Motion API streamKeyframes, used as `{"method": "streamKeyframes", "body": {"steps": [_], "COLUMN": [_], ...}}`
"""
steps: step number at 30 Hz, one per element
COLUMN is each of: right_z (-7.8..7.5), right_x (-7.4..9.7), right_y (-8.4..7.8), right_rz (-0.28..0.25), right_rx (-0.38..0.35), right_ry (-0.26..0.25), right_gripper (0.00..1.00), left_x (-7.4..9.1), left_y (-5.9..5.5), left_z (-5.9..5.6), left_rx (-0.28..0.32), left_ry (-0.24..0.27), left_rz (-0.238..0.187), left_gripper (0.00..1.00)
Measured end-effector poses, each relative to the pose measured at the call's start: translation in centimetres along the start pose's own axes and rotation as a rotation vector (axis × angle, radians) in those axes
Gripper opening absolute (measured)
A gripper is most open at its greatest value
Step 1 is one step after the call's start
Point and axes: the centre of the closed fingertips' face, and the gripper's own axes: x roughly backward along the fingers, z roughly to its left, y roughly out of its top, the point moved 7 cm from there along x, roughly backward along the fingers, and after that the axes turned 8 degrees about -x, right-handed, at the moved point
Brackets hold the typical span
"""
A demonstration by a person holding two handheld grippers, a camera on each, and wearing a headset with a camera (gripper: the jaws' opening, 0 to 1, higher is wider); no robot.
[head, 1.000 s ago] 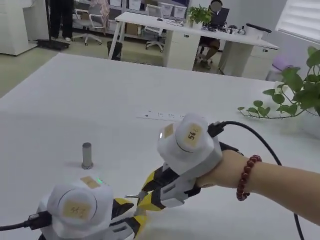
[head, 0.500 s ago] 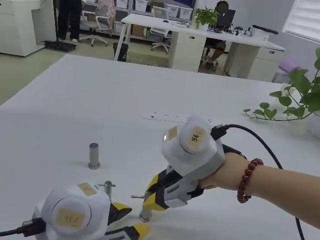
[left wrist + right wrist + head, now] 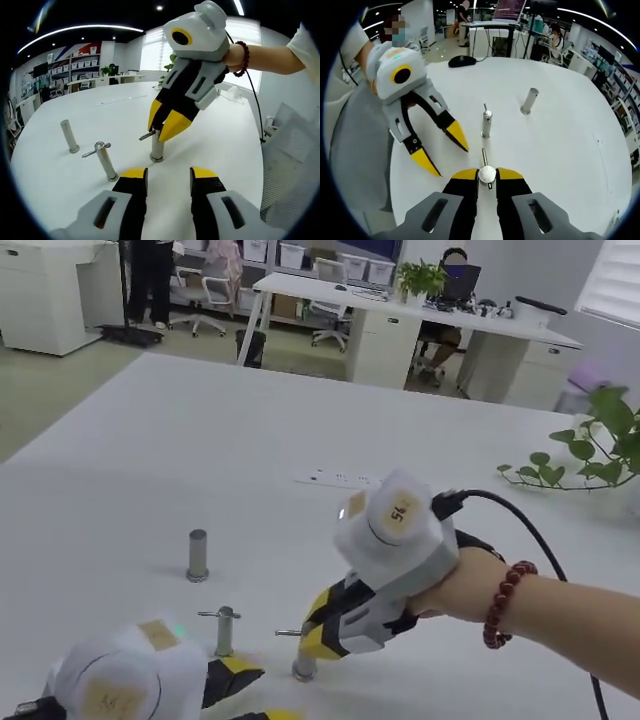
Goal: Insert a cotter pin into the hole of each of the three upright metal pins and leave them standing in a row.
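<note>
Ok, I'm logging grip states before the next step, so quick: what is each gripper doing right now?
Left gripper: open, holding nothing.
Right gripper: shut on the cotter pin, which sits in the metal pin at its jaws.

A broad white table (image 3: 150,460) carries three upright cylindrical steel pins in a slanting row: a far-left pin (image 3: 198,555), a middle pin (image 3: 225,630) and a near-right pin (image 3: 304,668). Farther back, a flat white power strip (image 3: 335,479) lies right of centre.
</note>
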Motion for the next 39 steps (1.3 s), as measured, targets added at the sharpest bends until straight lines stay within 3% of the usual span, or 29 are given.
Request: {"method": "streamKeyframes", "body": {"steps": [9, 24, 39], "right_z": [-0.6, -1.1, -1.1], "right_x": [-0.1, -0.1, -0.2], "right_y": [0.1, -0.1, 0.1], "right_rz": [0.000, -0.011, -0.038], "right_rx": [-0.025, -0.056, -0.065], "right_ry": [-0.002, 0.028, 0.037], "right_gripper": [0.13, 0.14, 0.14], "left_x": [1.0, 2.2, 3.0], "left_y": [0.2, 0.5, 0.5], "left_z": [0.2, -0.3, -0.1], "left_rx": [0.008, -0.008, -0.001], "left_ry": [0.014, 0.006, 0.023], "left_rz": [-0.028, -0.042, -0.050], "left_gripper": [0.37, 0.41, 0.44]}}
